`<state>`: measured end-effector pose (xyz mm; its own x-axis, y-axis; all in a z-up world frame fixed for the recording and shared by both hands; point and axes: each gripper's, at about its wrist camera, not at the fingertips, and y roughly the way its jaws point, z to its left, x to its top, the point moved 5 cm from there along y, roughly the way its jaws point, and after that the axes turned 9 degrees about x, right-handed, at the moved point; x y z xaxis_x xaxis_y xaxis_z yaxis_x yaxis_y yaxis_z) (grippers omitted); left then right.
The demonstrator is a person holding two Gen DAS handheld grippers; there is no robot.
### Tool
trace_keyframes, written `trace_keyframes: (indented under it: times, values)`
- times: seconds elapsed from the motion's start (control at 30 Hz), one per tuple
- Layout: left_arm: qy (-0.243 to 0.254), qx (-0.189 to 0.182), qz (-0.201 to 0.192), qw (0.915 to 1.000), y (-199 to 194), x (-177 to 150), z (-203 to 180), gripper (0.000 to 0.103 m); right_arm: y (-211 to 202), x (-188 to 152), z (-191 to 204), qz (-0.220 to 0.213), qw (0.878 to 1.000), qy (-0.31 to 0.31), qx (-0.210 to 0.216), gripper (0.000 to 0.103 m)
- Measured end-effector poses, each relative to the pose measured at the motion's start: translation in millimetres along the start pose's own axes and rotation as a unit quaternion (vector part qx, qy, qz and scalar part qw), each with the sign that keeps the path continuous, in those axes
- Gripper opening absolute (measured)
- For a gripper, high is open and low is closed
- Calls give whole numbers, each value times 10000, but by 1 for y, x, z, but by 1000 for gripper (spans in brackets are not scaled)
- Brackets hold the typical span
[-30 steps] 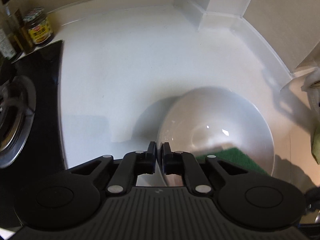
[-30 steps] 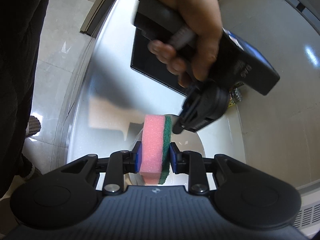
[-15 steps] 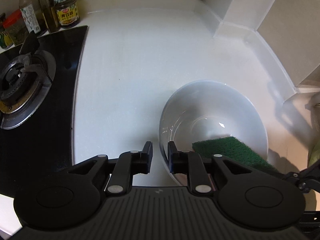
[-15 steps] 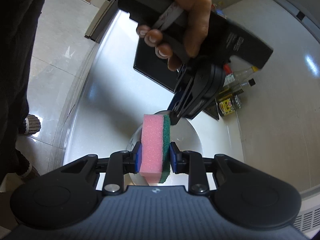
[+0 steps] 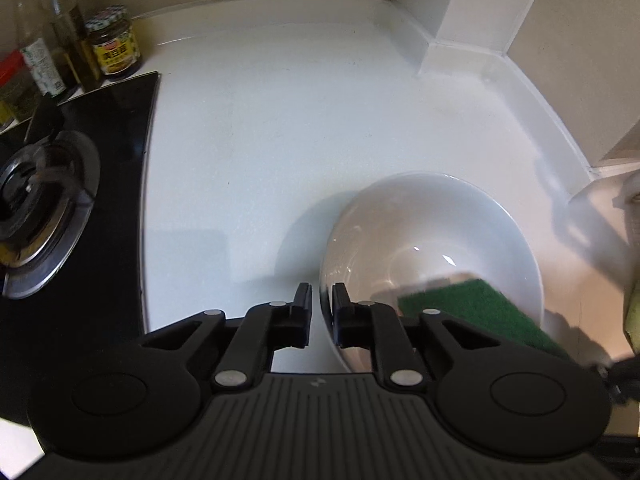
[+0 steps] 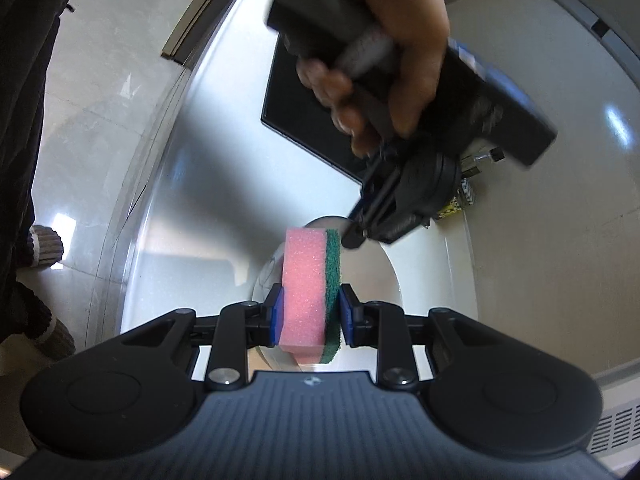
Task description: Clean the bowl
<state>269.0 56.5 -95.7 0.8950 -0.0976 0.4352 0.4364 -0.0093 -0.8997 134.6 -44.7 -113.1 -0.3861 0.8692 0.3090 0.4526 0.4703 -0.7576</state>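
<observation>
A white bowl [image 5: 432,248] is tilted above the white counter [image 5: 260,120]. My left gripper [image 5: 322,312] is shut on the bowl's near rim, one finger inside and one outside. My right gripper [image 6: 312,316] is shut on a pink sponge [image 6: 302,292] with a green scouring side. In the left wrist view the sponge's green face [image 5: 472,312] reaches into the bowl from the lower right. In the right wrist view the bowl [image 6: 368,276] lies behind the sponge, and the left gripper [image 6: 356,236] and the hand that holds it [image 6: 380,60] hang above it.
A black gas hob [image 5: 60,208] with a burner lies on the left of the counter. Bottles and a jar [image 5: 114,46] stand at the back left by the wall. The counter's back corner and a wall step [image 5: 460,40] are at the right. Floor tiles [image 6: 100,100] lie beyond the counter edge.
The left gripper has narrowed on the bowl's rim. The bowl has shifted to the right in its view. The sponge stays gripped and sits a little deeper in the bowl.
</observation>
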Motion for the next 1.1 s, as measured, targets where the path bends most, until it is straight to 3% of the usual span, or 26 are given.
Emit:
trace_keyframes:
  times: [0.13, 0.2, 0.4, 0.57, 0.77, 0.83, 0.87, 0.9, 1.0, 1.1]
  values:
    - [126, -24, 42, 9999, 5, 2, 0, 14, 8, 12, 0, 148, 9999, 59, 28, 24]
    - [340, -13, 31, 9994, 8, 9, -1, 8, 8, 17, 1, 180, 9998, 51, 31, 24]
    - [826, -233, 2, 9963, 21, 39, -8, 6, 6, 19, 0, 344, 9993, 153, -30, 24]
    - [501, -125, -149, 9986, 5, 26, 3, 18, 4, 16, 1, 459, 9986, 248, -81, 24]
    - [163, -22, -102, 9998, 4, 10, 6, 22, 8, 14, 2, 345, 9993, 106, 11, 24]
    - [71, 16, -56, 10000, 5, 5, 6, 19, 8, 13, 2, 285, 9996, 16, 67, 24]
    - [27, 35, -33, 10000, 6, 3, 6, 9, 8, 13, 2, 261, 9996, -47, 96, 24]
    - [94, 59, -43, 9999, 6, 6, 4, 8, 6, 13, 2, 209, 9996, -115, 139, 24]
    - [352, 131, -9, 9993, 12, 23, -2, 6, 1, 8, -1, 9, 9996, -178, 230, 24]
    - [250, 9, 69, 9997, 21, 41, -6, 11, -1, -2, -3, -31, 9993, -291, 211, 24]
